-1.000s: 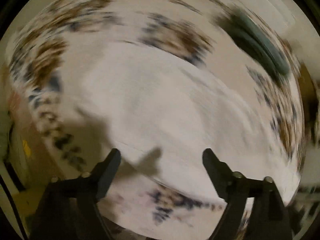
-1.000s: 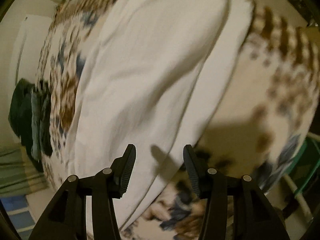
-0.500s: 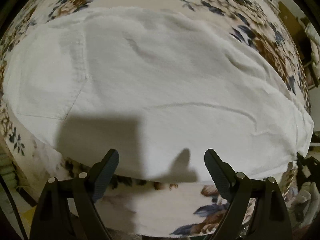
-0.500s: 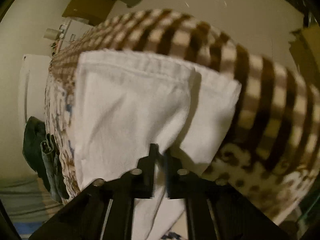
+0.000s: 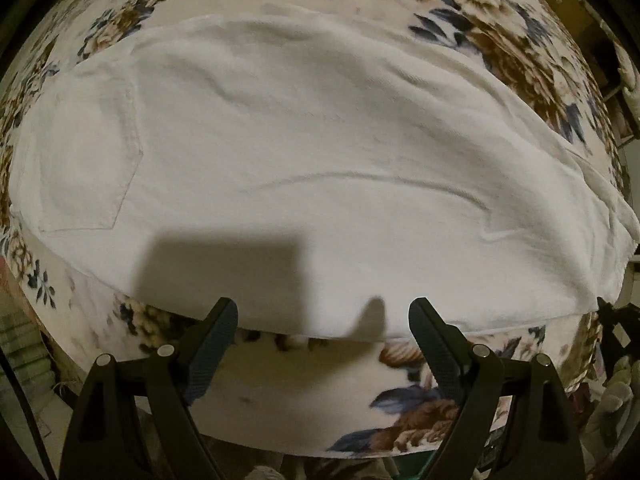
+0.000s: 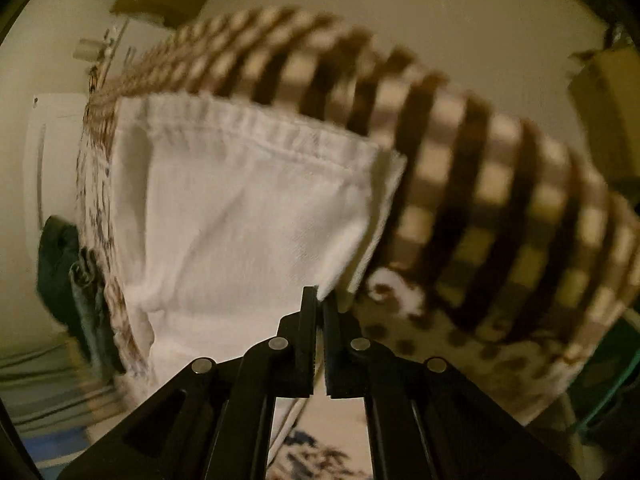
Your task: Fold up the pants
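White cotton pants [image 5: 320, 168] are spread over a floral fleece blanket [image 5: 500, 28]. The left gripper [image 5: 323, 328] is held spread wide — the right gripper [image 6: 319, 300] is pinched on the hem edge.

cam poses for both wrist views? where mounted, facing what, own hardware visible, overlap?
Left wrist: on the left gripper, looking forward and down over the white pants lying on the floral blanket; its two fingers stand wide apart, holding nothing.
Right wrist: on the right gripper, facing the pants' hemmed end and a checked blanket; fingers shut on the pants' edge.
Shared: the white pants and the floral blanket.
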